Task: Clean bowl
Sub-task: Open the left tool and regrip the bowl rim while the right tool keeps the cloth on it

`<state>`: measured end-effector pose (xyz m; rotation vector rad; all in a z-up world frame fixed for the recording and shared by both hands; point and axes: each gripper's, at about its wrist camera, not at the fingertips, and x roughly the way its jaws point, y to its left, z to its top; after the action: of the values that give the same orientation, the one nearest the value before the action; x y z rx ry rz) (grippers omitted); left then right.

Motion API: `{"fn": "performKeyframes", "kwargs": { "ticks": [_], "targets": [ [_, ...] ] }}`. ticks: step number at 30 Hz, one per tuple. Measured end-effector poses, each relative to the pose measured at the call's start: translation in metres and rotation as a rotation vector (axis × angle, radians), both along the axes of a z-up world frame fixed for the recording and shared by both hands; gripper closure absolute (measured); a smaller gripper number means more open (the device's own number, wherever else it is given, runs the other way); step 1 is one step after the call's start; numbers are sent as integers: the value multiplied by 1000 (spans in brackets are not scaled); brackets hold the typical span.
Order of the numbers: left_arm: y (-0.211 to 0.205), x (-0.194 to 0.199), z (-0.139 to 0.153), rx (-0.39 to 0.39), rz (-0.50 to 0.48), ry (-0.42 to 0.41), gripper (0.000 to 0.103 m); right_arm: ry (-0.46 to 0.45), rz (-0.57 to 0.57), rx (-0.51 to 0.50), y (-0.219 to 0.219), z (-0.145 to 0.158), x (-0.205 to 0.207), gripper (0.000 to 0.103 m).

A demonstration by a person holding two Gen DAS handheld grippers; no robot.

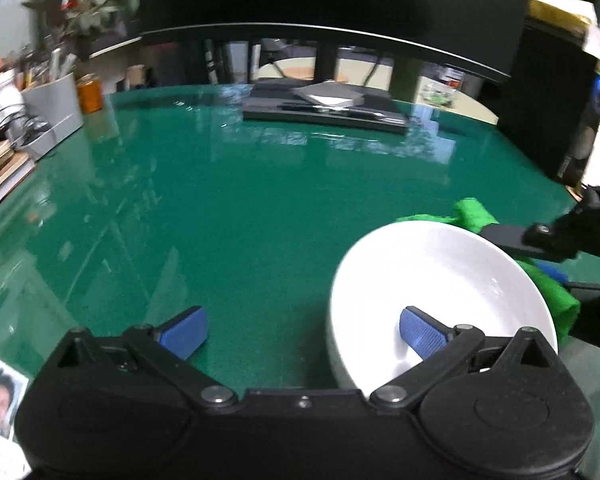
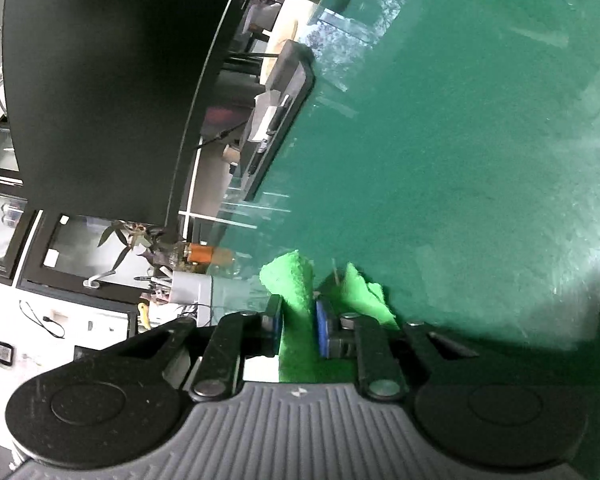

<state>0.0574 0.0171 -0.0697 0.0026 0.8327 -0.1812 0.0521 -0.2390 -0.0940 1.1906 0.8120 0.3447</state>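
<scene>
White bowl (image 1: 440,280) sits on the green table (image 1: 240,208), tilted. The left hand-held gripper (image 1: 300,334) is spread wide, one blue pad (image 1: 422,336) inside the bowl, the other outside over the table. The right hand-held gripper (image 2: 296,326) pinches a bright green cloth (image 2: 296,292) beside the bowl's far rim.

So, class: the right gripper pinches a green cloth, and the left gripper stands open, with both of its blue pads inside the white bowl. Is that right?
Not quite. In the left wrist view, only one pad of the left gripper is inside the white bowl; the other hangs over the green table. The right gripper does pinch the green cloth.
</scene>
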Motion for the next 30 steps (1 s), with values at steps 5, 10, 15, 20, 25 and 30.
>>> {"fn": "performKeyframes", "kwargs": {
  "ticks": [5,10,15,20,25,30],
  "targets": [
    [9,6,11,-113,23,82,53,-19,37,64,-5,-3,11,90],
    [-5,2,17,-84,17,114,80,-28,102,111,-7,-5,20,89],
    [-2,9,16,-103,27,125,80,-22,142,155,-20,-9,7,88],
    [2,17,15,-135,12,141,79,4,137,215,-25,-17,4,88],
    [2,21,13,-143,-2,141,79,0,187,206,-2,-19,38,88],
    [3,23,13,-154,-13,142,76,-2,206,209,-3,-19,37,88]
  ]
}}
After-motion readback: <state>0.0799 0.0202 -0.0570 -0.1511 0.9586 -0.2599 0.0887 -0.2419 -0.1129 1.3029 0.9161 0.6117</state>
